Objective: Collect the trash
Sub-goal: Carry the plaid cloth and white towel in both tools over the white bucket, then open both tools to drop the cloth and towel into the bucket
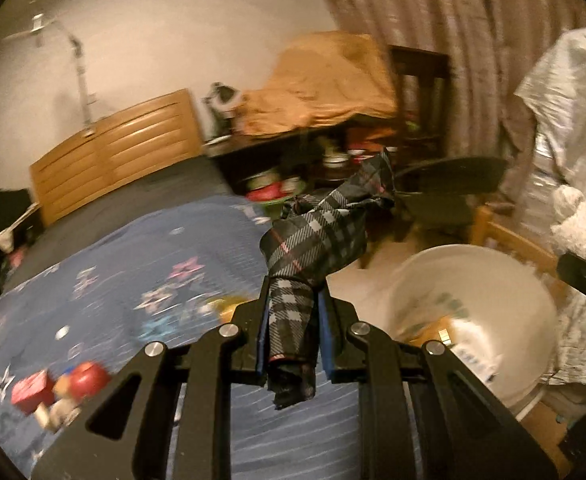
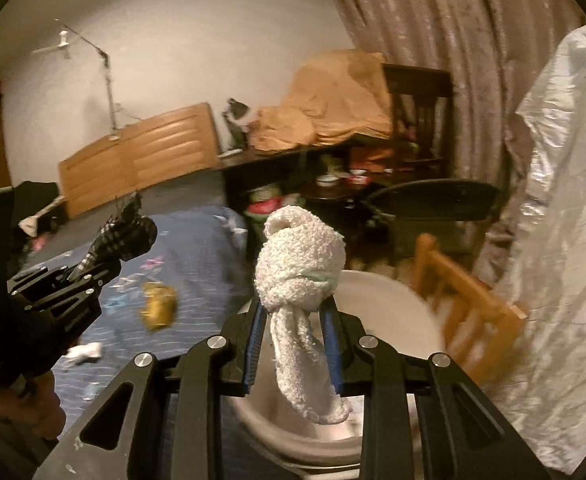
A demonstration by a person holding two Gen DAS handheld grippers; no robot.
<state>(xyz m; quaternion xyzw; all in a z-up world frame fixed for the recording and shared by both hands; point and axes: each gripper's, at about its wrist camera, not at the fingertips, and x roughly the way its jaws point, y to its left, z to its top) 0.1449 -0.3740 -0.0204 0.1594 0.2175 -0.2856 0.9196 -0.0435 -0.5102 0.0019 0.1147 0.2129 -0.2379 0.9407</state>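
My left gripper (image 1: 293, 320) is shut on a knotted dark plaid cloth (image 1: 317, 236) that sticks up past its fingers, above the edge of a bed with a blue quilt (image 1: 133, 264). My right gripper (image 2: 293, 312) is shut on a knotted white fluffy cloth (image 2: 299, 264). It hangs over a white bin (image 2: 389, 300), which holds some wrappers (image 1: 473, 352). In the right wrist view the left gripper (image 2: 89, 268) with the plaid cloth (image 2: 125, 232) is at the left, over the bed. A yellow wrapper (image 2: 159, 304) and a crumpled white scrap (image 2: 85, 352) lie on the quilt.
Red objects (image 1: 89, 376) lie on the quilt near me. A wooden headboard (image 1: 113, 152) is behind the bed. A dark desk with an orange cloth (image 2: 333, 104), a black chair (image 2: 433, 200), a wooden rail (image 2: 473, 300), curtains and a silvery plastic sheet (image 2: 553, 200) crowd the right.
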